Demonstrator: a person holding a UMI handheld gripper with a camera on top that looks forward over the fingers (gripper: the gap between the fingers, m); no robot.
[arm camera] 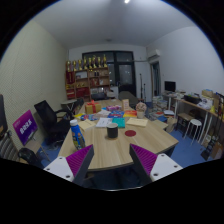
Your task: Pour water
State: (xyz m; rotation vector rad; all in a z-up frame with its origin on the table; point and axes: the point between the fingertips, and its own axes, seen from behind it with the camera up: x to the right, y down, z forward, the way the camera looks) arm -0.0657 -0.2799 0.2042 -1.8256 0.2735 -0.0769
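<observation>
My gripper (112,160) hangs above the near edge of a long wooden table (108,147), its purple pads (80,158) spread wide apart with nothing between them. Well beyond the fingers, a blue bottle (77,134) stands on the table's left side. A dark cup (112,131) stands near the middle of the table, with a red object (130,131) to its right. All of these are far ahead of the fingertips.
Papers and small items (105,120) cover the far half of the table. Black office chairs (47,119) stand to the left and a white stool (192,126) by desks with a monitor (171,87) to the right. Shelves (90,77) line the back wall.
</observation>
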